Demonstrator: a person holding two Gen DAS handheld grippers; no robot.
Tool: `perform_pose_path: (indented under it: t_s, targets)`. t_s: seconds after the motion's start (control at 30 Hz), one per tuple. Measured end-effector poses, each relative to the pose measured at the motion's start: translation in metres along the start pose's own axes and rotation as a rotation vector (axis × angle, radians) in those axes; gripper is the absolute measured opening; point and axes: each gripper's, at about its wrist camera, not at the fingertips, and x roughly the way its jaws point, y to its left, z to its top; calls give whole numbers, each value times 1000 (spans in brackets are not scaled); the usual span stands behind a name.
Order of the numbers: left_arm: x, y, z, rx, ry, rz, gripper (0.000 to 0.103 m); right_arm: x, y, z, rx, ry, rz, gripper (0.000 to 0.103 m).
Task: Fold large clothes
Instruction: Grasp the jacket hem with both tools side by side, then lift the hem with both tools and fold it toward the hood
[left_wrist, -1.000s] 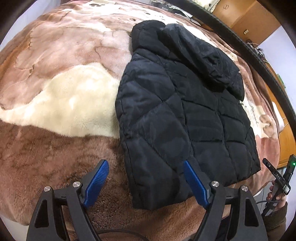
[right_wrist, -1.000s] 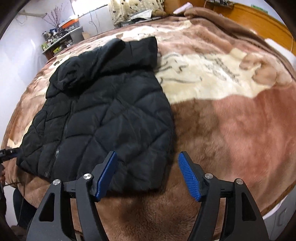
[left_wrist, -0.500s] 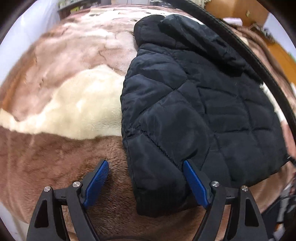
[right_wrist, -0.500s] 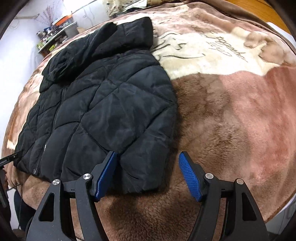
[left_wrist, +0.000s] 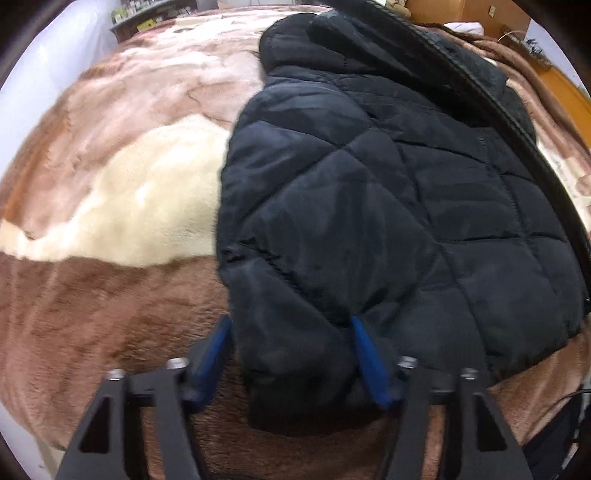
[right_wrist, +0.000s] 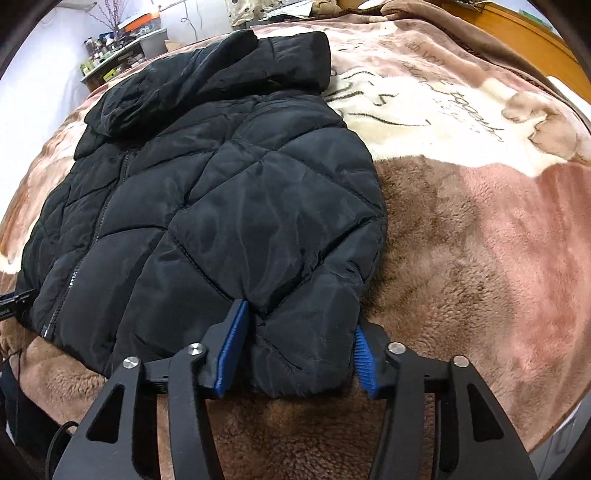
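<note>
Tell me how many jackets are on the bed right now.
1. A black quilted jacket lies spread on the plush blanket, hood at the far end. The left gripper and right gripper each straddle a near bottom corner. Nothing else seems hidden.

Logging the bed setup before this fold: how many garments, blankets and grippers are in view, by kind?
Black quilted jacket: 1
Plush brown and cream blanket: 1
Grippers: 2, the left gripper and right gripper, each closing on a bottom corner of the jacket
Total: 4
</note>
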Motion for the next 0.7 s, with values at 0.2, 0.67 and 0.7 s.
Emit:
perform_pose_path:
  t_s: [0.2, 0.67, 0.7]
  targets:
    - [-14, -20, -9, 46, -60, 52, 37, -9, 7, 0, -32, -35, -34, 25]
    - [-69, -14, -9, 74, -183, 24, 26, -52, 18, 2, -61, -122, -15, 17]
    - [-73, -12, -9, 73, -188, 18, 25, -54, 18, 3, -62, -126, -12, 17]
